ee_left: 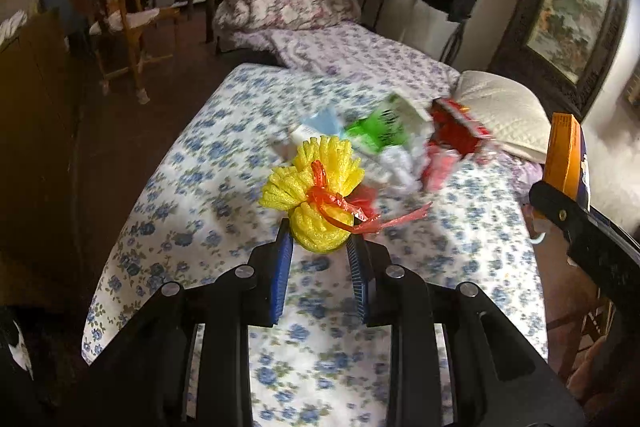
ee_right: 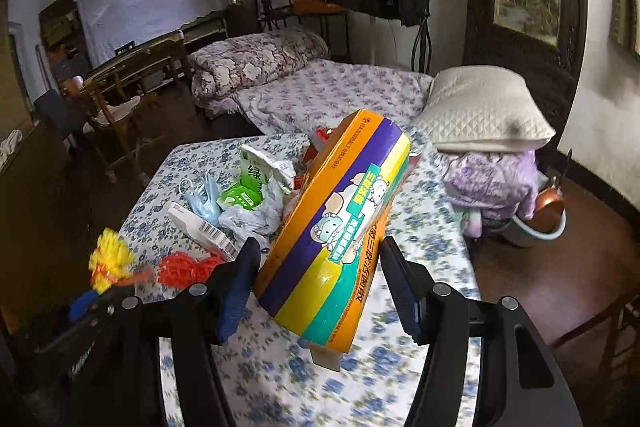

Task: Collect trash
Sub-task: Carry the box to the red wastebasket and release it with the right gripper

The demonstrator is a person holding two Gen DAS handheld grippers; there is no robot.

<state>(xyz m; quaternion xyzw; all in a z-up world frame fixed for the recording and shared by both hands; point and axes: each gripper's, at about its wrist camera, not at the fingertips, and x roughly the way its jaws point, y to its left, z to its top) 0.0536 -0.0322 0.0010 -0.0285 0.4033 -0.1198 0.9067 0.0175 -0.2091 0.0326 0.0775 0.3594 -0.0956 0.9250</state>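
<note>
My left gripper [ee_left: 320, 233] is shut on a yellow foam net [ee_left: 312, 183] tied with a red plastic strip [ee_left: 332, 201], held above the floral bedsheet [ee_left: 208, 187]. My right gripper [ee_right: 318, 245] is shut on a long orange, purple and yellow box [ee_right: 340, 211], tilted and lifted off the bed; the same box [ee_left: 564, 155] shows at the right edge of the left wrist view. More trash lies in a pile beyond: a green carton [ee_right: 256, 175], a blue glove [ee_right: 206, 203], a white barcoded box [ee_right: 204, 227], a crumpled white bag [ee_right: 256, 215] and a red packet [ee_left: 452, 135]. The foam net [ee_right: 110, 259] appears low left, with a red mesh [ee_right: 180, 269] beside it.
A quilted cream pillow [ee_right: 484, 111] and purple bedding [ee_right: 492, 183] lie at the bed's right. A basin [ee_right: 536, 227] stands on the floor beside it. A rolled floral quilt [ee_right: 256, 59] lies at the far end. Wooden chairs [ee_right: 112, 115] and a table stand left, across dark floor.
</note>
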